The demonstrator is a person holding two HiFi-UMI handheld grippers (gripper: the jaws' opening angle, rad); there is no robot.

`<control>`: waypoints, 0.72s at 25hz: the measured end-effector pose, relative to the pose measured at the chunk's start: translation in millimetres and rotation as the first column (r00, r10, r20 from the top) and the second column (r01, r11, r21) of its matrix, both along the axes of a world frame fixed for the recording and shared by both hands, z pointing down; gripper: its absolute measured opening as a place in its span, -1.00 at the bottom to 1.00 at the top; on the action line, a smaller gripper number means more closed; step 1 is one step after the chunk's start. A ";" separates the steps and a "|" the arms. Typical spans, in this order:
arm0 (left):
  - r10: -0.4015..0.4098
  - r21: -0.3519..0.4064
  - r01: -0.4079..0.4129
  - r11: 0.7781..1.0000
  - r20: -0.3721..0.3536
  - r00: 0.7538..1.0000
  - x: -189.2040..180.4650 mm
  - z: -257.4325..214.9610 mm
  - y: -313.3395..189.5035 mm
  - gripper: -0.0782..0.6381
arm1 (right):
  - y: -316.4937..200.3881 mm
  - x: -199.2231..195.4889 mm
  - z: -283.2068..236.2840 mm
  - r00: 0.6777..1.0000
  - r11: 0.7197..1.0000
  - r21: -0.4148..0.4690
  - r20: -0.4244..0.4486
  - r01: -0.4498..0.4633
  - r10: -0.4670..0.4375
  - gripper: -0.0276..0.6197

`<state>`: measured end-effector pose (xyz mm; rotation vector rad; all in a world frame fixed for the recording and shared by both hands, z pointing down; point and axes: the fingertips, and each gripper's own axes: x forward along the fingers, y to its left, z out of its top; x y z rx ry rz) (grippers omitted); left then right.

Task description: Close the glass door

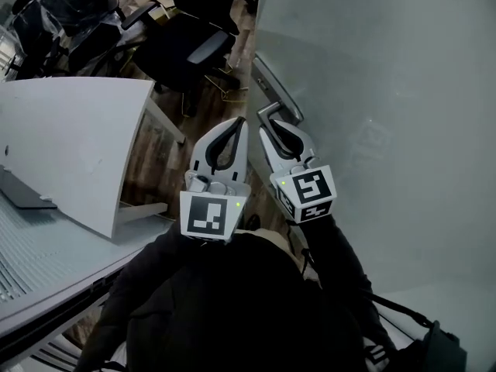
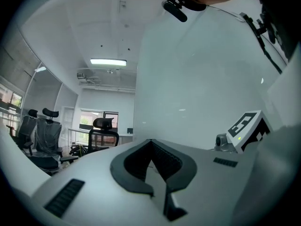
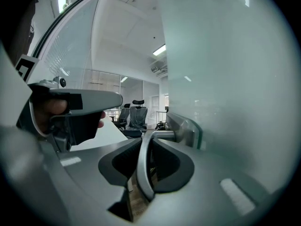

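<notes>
Head cam looks steeply down on L tongs & R tongs. Tong cams look along jaws; R close on door handle. All share glass door.

Wood-plank floor, curved white desk, black office chairs, ceiling strip light

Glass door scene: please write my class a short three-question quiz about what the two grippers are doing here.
1. True or false: the left gripper is clamping the door handle.
2. The right gripper is shut on: A) a chair, B) the door handle, C) nothing.
3. Fill in: the white desk lies on the person's ____ side.
Key: 1 false; 2 B; 3 left.
</notes>
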<state>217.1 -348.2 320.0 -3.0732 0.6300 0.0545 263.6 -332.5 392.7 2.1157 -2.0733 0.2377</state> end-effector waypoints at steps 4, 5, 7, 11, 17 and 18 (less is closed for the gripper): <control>-0.058 0.022 0.058 0.998 0.019 0.998 -23.2 -4.5 14.1 -0.79 | 2.9 -22.6 -4.3 0.999 0.999 -0.002 0.005 0.050 -0.050 -0.70; -0.075 0.019 0.074 0.997 0.022 0.997 -31.7 -3.8 17.8 -0.79 | 4.2 -29.3 -4.9 0.998 0.998 -0.005 0.006 0.061 -0.061 -0.70; -0.110 0.009 0.110 0.994 0.028 0.994 -51.8 -2.6 24.7 -0.79 | 7.1 -45.3 -6.8 0.996 0.996 -0.010 0.009 0.085 -0.085 -0.70; -0.172 -0.008 0.172 0.985 0.036 0.984 -90.4 -0.4 32.4 -0.79 | 10.4 -78.7 -8.4 0.991 0.991 -0.007 0.014 0.133 -0.132 -0.70; -0.216 -0.012 0.216 0.976 0.017 0.976 -144.2 1.7 36.5 -0.79 | 17.8 -136.1 -4.3 0.982 0.982 -0.006 0.004 0.191 -0.191 -0.70; -0.220 -0.015 0.220 0.975 0.016 0.975 -150.2 1.5 36.1 -0.79 | 18.6 -142.1 -5.3 0.980 0.980 -0.003 0.002 0.199 -0.199 -0.70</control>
